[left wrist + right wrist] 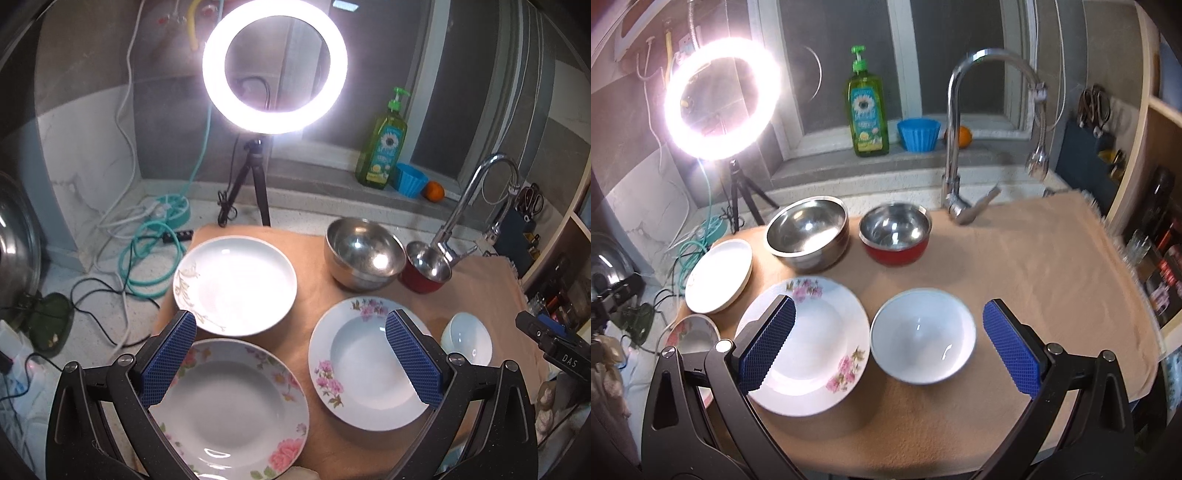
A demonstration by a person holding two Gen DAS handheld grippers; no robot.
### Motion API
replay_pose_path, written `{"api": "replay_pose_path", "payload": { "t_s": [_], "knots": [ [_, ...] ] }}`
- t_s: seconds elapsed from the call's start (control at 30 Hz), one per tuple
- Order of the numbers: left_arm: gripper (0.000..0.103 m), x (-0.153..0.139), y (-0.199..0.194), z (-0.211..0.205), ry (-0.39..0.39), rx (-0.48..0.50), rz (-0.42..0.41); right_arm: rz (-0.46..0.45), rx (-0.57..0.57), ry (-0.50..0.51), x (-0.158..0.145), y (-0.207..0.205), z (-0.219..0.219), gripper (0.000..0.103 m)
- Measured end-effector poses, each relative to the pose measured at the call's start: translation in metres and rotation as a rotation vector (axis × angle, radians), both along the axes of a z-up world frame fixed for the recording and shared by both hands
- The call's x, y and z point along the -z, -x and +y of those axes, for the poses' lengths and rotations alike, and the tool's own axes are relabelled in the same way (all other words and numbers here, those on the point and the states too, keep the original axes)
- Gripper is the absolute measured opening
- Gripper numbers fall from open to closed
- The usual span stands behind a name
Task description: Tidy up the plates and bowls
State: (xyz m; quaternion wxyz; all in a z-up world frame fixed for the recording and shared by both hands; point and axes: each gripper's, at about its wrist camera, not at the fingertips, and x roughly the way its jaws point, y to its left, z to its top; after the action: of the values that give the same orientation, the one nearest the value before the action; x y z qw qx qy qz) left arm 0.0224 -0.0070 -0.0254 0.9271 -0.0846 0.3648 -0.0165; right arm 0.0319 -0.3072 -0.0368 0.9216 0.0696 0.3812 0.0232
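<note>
We are holding the left gripper (291,365) above the near left part of the bench (1015,266), its fingers (168,360) spread apart and gripping nothing. Below it, three plates are lying flat and separate on the tan cloth: the gold-trimmed plate (236,284) at the back left, the rose plate (232,410) nearest us, and the pink-flower plate (369,363) to their right. In our judgement nothing is stacked yet, so each piece remains open to a rim grasp.

Moving right, the white bowl (923,336) is sitting just beside the pink-flower plate, and we are centring the right gripper (890,343) over it, fingers wide apart and empty.

Behind, the steel bowl (809,230) and the red bowl (895,234) are standing side by side. The faucet (960,147) is arching over the back right, and the ring light (720,98) is glaring at the back left; both may be limiting high lifts there.
</note>
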Motion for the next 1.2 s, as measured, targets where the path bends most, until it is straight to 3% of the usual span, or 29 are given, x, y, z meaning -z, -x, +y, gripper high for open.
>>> {"api": "replay_pose_path", "payload": {
  "t_s": [0.17,0.3,0.53,0.73,0.97,1.2],
  "knots": [
    [0.095,0.019,-0.005,-0.002,0.017,0.037,0.077,0.051,-0.028,-0.018,0.017,0.005,-0.003,0.099],
    [0.083,0.034,-0.009,-0.005,0.033,0.066,0.134,0.115,-0.06,-0.052,0.033,0.008,-0.002,0.094],
    [0.053,0.051,-0.012,-0.008,0.086,0.12,0.2,0.243,-0.11,-0.171,0.069,0.007,0.0,0.064],
    [0.035,0.063,-0.024,-0.012,0.148,0.193,0.266,0.325,-0.132,-0.251,0.092,0.004,0.004,0.05],
    [0.028,0.071,-0.056,-0.018,0.109,0.278,0.303,0.385,-0.142,-0.32,0.114,0.0,0.007,0.031],
    [0.02,0.09,-0.087,-0.018,0.125,0.307,0.371,0.396,-0.129,-0.361,0.121,-0.006,0.006,0.022]
  ]
}}
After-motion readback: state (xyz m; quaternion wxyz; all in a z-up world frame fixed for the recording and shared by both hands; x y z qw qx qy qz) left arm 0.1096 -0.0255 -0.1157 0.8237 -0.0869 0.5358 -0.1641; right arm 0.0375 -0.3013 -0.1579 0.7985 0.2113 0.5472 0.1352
